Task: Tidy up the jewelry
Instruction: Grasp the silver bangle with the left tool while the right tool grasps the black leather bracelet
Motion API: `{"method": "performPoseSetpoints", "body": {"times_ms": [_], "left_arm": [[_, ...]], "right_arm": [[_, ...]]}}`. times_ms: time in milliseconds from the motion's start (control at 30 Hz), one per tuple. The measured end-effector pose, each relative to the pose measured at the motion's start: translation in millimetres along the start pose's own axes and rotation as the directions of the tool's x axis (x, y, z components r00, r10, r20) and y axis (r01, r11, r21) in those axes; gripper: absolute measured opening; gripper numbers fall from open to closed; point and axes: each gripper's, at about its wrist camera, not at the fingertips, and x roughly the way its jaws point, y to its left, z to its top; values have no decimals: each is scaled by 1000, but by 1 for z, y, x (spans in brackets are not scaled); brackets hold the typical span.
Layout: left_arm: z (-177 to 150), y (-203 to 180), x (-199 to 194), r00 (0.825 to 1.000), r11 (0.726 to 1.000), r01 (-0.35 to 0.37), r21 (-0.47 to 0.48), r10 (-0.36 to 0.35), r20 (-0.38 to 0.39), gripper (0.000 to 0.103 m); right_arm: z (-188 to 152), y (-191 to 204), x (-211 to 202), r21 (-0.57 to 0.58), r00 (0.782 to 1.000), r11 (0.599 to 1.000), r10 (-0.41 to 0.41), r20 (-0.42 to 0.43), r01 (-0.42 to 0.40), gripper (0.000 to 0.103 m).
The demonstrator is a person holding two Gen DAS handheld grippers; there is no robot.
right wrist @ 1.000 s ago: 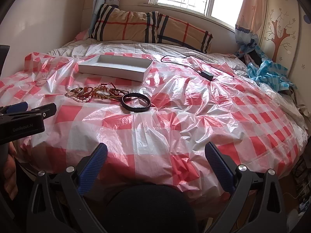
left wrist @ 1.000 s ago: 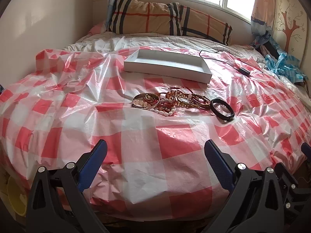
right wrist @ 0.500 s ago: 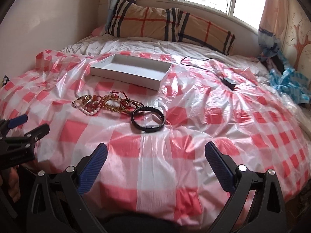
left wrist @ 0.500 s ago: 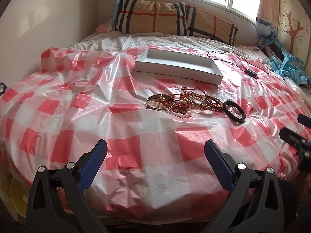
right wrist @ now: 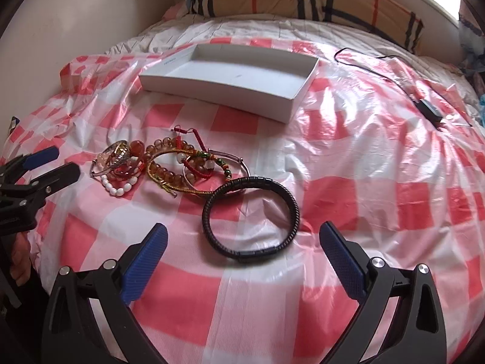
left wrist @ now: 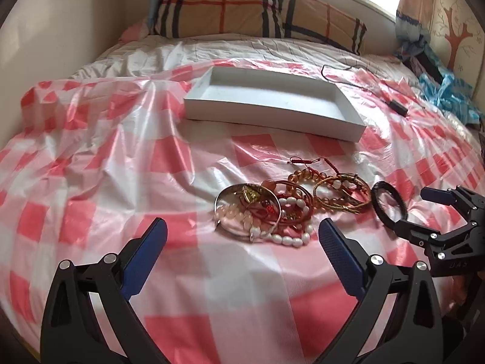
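A heap of bracelets lies on the red-checked plastic sheet: pearl, amber bead, gold and red cord pieces, also seen in the right wrist view. A black coiled bracelet lies at the heap's right end. An empty white shallow box sits behind. My left gripper is open just short of the pearl bracelet. My right gripper is open, its fingers either side of the black bracelet's near edge.
A black cable with an adapter lies on the sheet at the right. Plaid pillows line the wall under the window. Blue cloth is bundled at far right. A wall runs along the left.
Both grippers have moved forward over the bed toward the jewelry, which now lies close in front of the fingers. Both stay open.
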Motion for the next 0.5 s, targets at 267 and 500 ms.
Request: {"method": "performPoseSetpoints", "body": {"times_ms": [267,500], "left_arm": [[13,8,53,996,1000,13,-16,-14,-87,96],[9,9,58,987,995,102,-8,-103,-123,61]], "right_arm": [[6,-9,41,13,994,996,87,-69,-86,90],[3,-12,33,28,990,991,131,-41,-130,70]]}}
